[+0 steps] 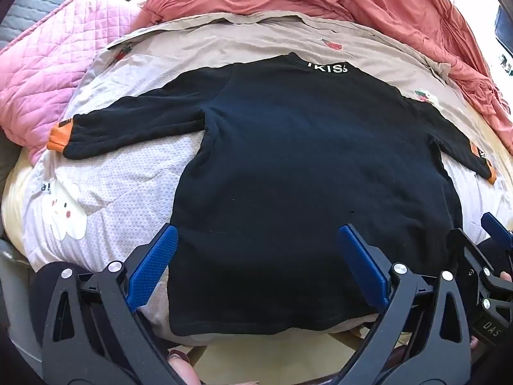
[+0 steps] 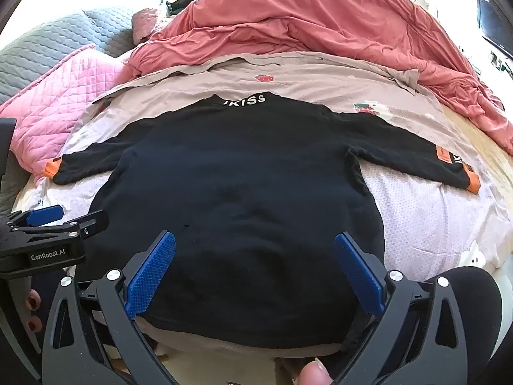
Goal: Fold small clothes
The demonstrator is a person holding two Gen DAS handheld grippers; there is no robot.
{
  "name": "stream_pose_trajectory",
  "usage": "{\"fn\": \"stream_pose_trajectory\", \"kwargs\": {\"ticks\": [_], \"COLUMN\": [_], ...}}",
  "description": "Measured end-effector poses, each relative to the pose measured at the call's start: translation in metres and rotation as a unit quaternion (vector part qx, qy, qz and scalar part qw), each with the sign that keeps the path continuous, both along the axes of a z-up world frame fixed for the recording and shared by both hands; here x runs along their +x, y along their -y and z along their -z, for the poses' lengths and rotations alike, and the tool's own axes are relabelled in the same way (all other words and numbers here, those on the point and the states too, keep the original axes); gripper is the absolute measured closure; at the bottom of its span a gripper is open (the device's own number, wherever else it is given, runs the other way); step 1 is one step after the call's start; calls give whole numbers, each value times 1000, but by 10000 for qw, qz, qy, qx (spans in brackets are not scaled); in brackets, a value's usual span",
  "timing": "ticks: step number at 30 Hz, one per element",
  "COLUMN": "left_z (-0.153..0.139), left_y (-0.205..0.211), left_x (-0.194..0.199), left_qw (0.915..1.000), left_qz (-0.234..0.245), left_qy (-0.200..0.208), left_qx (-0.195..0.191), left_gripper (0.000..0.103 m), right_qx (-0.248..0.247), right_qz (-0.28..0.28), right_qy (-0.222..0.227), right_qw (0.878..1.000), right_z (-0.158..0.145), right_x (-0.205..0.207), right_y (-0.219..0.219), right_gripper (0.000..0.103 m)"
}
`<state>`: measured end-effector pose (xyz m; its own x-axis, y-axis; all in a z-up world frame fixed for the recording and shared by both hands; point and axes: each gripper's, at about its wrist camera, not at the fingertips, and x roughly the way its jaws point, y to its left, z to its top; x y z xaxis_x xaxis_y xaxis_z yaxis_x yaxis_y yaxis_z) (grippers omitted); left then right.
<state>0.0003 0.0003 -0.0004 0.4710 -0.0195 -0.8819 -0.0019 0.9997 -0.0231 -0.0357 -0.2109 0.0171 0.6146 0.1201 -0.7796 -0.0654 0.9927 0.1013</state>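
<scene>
A small black long-sleeved top (image 1: 288, 160) with orange cuffs and white "KISS" lettering at the collar lies flat on the bed, sleeves spread, hem toward me; it also shows in the right wrist view (image 2: 240, 186). My left gripper (image 1: 256, 234) is open and empty, its blue pads over the hem's left part. My right gripper (image 2: 255, 243) is open and empty over the hem's right part. The right gripper shows at the right edge of the left wrist view (image 1: 487, 256). The left gripper shows at the left of the right wrist view (image 2: 54, 221).
The top rests on a beige and white printed sheet (image 1: 112, 186). A pink quilted blanket (image 1: 48, 80) lies at the left, a crumpled coral duvet (image 2: 320, 25) at the back and a grey quilt (image 2: 48, 41) at the far left. The bed's near edge is under the grippers.
</scene>
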Motion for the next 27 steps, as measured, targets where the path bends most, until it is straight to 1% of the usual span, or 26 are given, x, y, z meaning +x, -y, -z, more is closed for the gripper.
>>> {"fn": "stream_pose_trajectory", "kwargs": {"ticks": [3,5,6,8,9,27], "left_z": [-1,-1,-1,-1,0,1], "left_y": [-3,-3,-3,-3,-7,-6], "left_x": [1,1,2,2,1,-1], "left_qw": [10000,10000,10000,10000,10000,10000], "left_qz": [35,64,77,85,-38,-73], "left_qy": [-5,3,0,-4,0,15], "left_qx": [-13,13,29,33,-52,12], "left_gripper": [9,9,9,9,9,9], "right_qx": [3,-103,-11,-26,-43,-88], "right_qz": [17,7,-11,-13,-22,-73], "right_qy": [82,136,45,52,54,102], "right_qw": [10000,9999,10000,10000,10000,9999], "right_z": [0,-2,-1,-2,-1,-4], "right_x": [-3,-7,-3,-1,1,-2], "right_y": [1,-7,0,-2,-6,-3], "right_gripper": [4,4,4,4,4,4]}}
